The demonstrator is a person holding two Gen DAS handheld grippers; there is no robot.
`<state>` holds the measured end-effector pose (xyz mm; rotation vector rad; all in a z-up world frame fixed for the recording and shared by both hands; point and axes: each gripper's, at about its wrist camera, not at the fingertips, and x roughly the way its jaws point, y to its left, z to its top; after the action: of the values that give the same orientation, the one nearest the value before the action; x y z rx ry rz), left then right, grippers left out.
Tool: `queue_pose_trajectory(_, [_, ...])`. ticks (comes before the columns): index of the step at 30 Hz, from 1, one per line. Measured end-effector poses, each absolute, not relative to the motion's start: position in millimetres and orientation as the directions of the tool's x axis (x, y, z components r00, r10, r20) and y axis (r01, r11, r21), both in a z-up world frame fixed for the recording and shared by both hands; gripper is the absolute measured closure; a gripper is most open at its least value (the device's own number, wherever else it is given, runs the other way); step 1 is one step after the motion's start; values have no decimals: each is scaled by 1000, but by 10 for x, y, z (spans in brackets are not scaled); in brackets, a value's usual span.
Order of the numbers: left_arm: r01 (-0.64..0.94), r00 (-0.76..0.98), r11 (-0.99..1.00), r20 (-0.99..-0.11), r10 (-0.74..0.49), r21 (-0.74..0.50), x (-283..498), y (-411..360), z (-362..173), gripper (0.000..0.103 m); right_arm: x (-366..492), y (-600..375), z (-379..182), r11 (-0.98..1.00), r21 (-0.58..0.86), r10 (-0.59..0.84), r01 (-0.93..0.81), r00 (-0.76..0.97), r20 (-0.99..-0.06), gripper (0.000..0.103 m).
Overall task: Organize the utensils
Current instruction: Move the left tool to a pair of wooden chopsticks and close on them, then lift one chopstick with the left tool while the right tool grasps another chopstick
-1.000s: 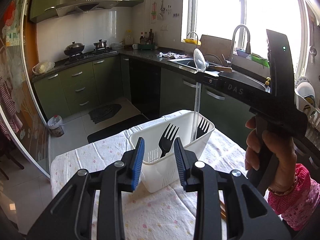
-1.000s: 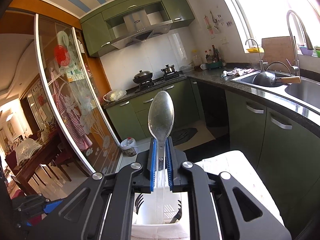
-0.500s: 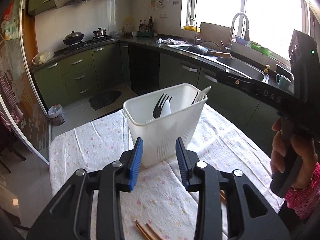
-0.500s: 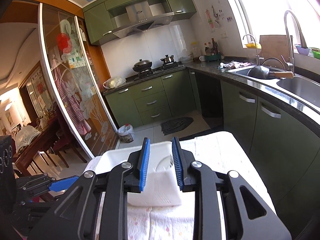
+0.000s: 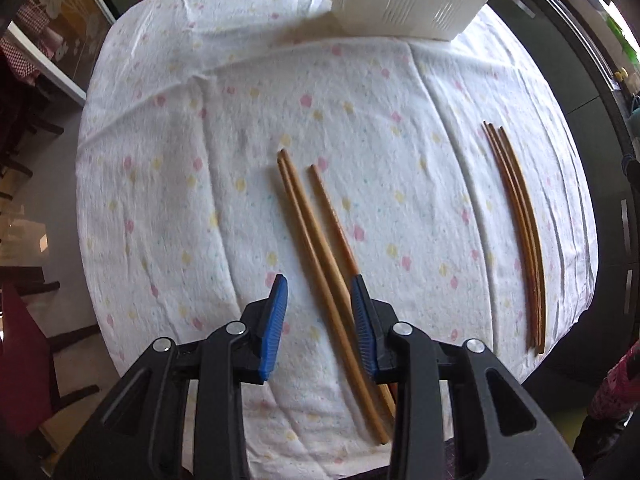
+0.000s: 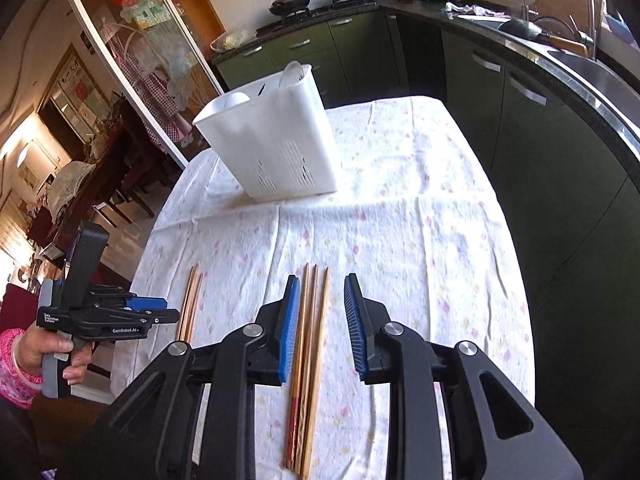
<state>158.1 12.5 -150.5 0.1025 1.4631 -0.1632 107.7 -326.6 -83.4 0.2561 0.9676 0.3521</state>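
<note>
My left claw (image 5: 319, 322) is hovering, jaws apart, over three brown wooden chopsticks (image 5: 308, 236); my right claw (image 6: 322, 330) is gaping, having just widened, above another brown wooden trio (image 6: 310, 344).

tablecloth (image 5: 360, 92): white, scattered with small pink and yellow flowers
utensil basket (image 6: 276, 148): plain white
chopsticks (image 5: 316, 248): light brown wood
second chopstick bundle (image 5: 520, 232): darker reddish-brown
gripper pads (image 6: 290, 330): blue, on black arms
cabinets (image 6: 532, 128): dark olive green
sleeve (image 6: 12, 368): pink, patterned
</note>
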Motion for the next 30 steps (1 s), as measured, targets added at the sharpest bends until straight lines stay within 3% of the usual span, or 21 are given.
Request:
queue_pose_trajectory(5, [125, 60, 992, -998, 9, 17, 1551, 207, -1612, 74, 1007, -3287, -867, 910, 374, 412, -181, 496, -764, 79])
queue_pose_trajectory(15, [116, 12, 993, -1000, 3, 4, 1546, 242, -1704, 76, 1080, -3230, -854, 907, 378, 419, -183, 457, -784, 78])
queue_pose_trajectory(18, [135, 6, 991, -1000, 24, 25, 1589, 135, -1683, 93, 1107, -3120, -914, 904, 375, 428, -206, 406, -808, 78])
queue_pose_trajectory(26, [209, 31, 977, -998, 47, 52, 1619, -218, -1618, 96, 1341, -2785, -1317, 926, 309, 356, -216, 231, -906, 75])
queue_pose_trajectory(30, [226, 38, 973, -999, 37, 45, 1611, -281, -1542, 96, 1436, -2636, -1457, 930, 289, 332, -228, 182, -925, 88])
